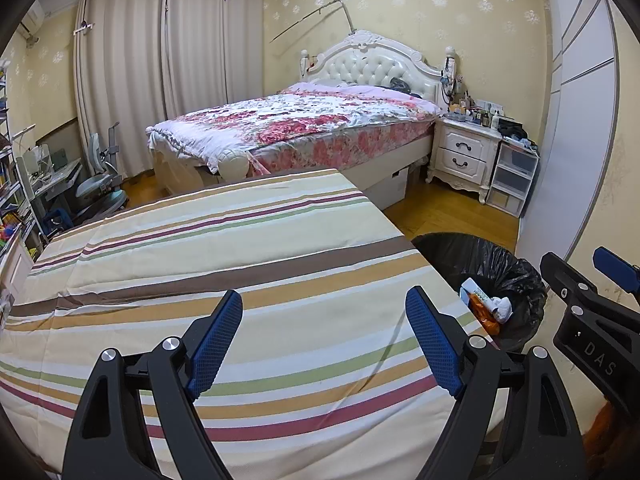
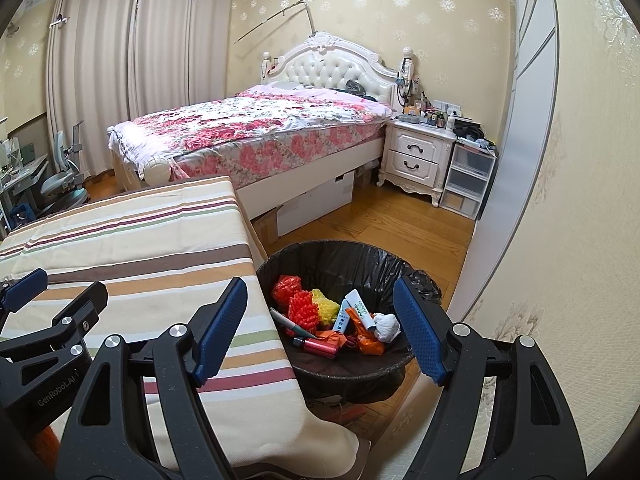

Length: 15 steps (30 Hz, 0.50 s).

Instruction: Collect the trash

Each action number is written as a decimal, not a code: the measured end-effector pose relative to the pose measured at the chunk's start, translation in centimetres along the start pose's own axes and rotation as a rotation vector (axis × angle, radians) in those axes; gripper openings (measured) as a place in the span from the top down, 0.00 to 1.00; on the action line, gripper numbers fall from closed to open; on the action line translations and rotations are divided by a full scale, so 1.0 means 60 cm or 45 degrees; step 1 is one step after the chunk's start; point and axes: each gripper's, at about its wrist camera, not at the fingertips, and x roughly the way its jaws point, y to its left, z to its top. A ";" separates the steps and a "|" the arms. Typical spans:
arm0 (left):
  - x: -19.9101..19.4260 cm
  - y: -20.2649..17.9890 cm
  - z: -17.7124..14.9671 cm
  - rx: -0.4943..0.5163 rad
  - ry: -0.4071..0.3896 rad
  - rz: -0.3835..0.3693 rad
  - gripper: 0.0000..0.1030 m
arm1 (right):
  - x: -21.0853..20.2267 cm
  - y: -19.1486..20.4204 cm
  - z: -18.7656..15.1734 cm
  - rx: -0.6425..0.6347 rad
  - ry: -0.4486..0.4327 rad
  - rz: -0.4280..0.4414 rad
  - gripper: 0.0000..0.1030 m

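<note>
A round bin lined with a black bag (image 2: 320, 256) stands on the wood floor beside the striped cloth table (image 2: 140, 240). Inside lie red and yellow mesh wrappers (image 2: 306, 306), a white tube (image 2: 360, 308), a crumpled white tissue (image 2: 387, 327), orange packaging (image 2: 370, 344), a red cylinder (image 2: 320, 347) and a pen. My right gripper (image 2: 320, 300) hovers open over the bin's near side, nothing between its fingers. My left gripper (image 1: 324, 312) is open above the striped table (image 1: 200, 248), empty. In the left wrist view the bin (image 1: 480, 256) shows at the right, with the right gripper (image 1: 580, 280) beyond it.
A bed with a floral cover (image 2: 260, 128) stands behind the table, with boxes under it. A white nightstand (image 2: 416, 156) and plastic drawers (image 2: 468, 176) sit at the back right. A wall (image 2: 560, 200) runs close on the right. A desk chair (image 1: 100, 184) is at the far left.
</note>
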 end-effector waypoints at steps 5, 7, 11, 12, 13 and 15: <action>-0.001 0.001 0.000 0.001 0.000 0.000 0.21 | 0.000 0.000 0.000 0.000 0.000 0.000 0.28; 0.000 0.001 0.000 0.001 0.000 0.000 0.21 | -0.001 0.001 0.000 0.000 0.000 0.000 0.28; 0.000 0.000 0.001 0.000 0.001 0.000 0.21 | 0.000 0.001 0.000 -0.001 0.000 0.000 0.28; -0.001 0.001 0.000 -0.001 0.001 -0.001 0.21 | 0.000 0.001 0.000 -0.001 -0.001 -0.001 0.28; 0.000 0.001 0.001 0.000 0.002 -0.001 0.21 | -0.002 0.001 0.000 -0.001 -0.001 0.000 0.28; 0.000 0.000 0.001 0.000 0.001 -0.001 0.21 | 0.000 0.001 0.000 -0.001 0.000 -0.001 0.28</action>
